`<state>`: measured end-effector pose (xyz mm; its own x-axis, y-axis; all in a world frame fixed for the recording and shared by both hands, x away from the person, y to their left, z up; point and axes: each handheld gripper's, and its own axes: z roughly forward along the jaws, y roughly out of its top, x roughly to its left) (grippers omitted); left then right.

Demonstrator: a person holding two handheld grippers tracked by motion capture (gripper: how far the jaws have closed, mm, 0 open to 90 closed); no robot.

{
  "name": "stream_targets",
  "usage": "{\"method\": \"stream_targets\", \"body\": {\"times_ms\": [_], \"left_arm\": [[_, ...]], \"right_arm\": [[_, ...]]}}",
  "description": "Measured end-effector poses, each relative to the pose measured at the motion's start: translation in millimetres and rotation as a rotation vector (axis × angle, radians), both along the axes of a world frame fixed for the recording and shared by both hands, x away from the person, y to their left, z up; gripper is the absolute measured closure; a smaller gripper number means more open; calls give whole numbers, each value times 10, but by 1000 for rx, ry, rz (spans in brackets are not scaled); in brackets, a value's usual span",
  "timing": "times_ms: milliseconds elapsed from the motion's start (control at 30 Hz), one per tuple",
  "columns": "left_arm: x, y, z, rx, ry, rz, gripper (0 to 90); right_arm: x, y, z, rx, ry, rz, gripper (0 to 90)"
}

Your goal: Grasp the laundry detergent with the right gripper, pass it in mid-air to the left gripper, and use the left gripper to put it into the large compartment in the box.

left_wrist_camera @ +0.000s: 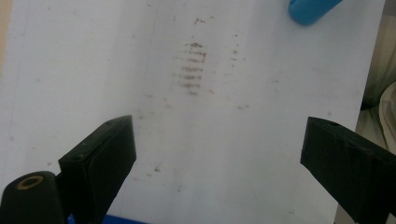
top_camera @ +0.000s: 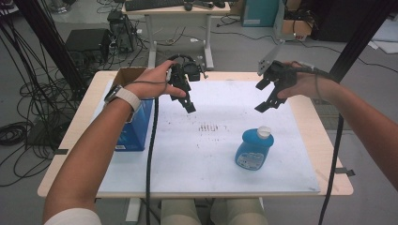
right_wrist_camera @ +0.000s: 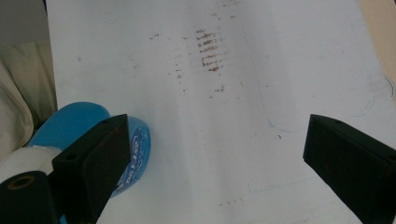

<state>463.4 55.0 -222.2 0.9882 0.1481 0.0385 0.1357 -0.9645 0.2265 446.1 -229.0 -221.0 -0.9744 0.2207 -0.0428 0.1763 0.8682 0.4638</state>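
Note:
A blue bottle (top_camera: 254, 149) with a white cap stands upright on the white sheet (top_camera: 211, 150), right of the middle. My left gripper (top_camera: 188, 102) hovers above the sheet's far left part, jaws open and empty. My right gripper (top_camera: 264, 95) hangs above the far right part, beyond the bottle, also open with nothing between its jaws. The left gripper view shows open jaws (left_wrist_camera: 215, 154) over the stained sheet, with the bottle's edge (left_wrist_camera: 310, 9) at the top. In the right gripper view the bottle (right_wrist_camera: 77, 123) lies partly behind the left jaw of my open gripper (right_wrist_camera: 215, 154).
A blue box (top_camera: 136, 126) with an open cardboard top stands at the table's left side, under my left wrist. Brown smudges (top_camera: 209, 127) mark the sheet's middle. Cables hang off the table's front and right edges. A desk and equipment stand on the floor beyond the table.

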Motion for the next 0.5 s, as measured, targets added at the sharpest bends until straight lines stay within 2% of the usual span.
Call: {"method": "stream_targets", "body": {"times_ms": [67, 100, 133, 200, 267, 367, 400, 500], "left_arm": [[-3, -4, 0, -2, 3, 1, 106], [-5, -2, -17, -23, -1, 3, 107], [-5, -9, 4, 5, -1, 0, 107], [-11, -12, 8, 4, -1, -2, 107], [-18, -8, -15, -29, -2, 3, 106], [-20, -9, -13, -24, -4, 4, 103], [-26, -14, 20, 8, -4, 5, 103], [-33, -14, 29, 4, -4, 5, 103]], "right_arm": [[-2, -8, 7, -1, 1, -2, 78], [-2, -10, 10, -1, 1, -2, 78], [4, -17, 15, -6, -5, 8, 78], [-3, -16, 21, -4, -5, 2, 78], [-5, -19, 29, -1, -8, 7, 78], [-21, -21, 44, -1, -2, -6, 78], [-33, -16, 49, 0, 4, -18, 78], [-31, -27, 72, -2, -9, -5, 75]]}}
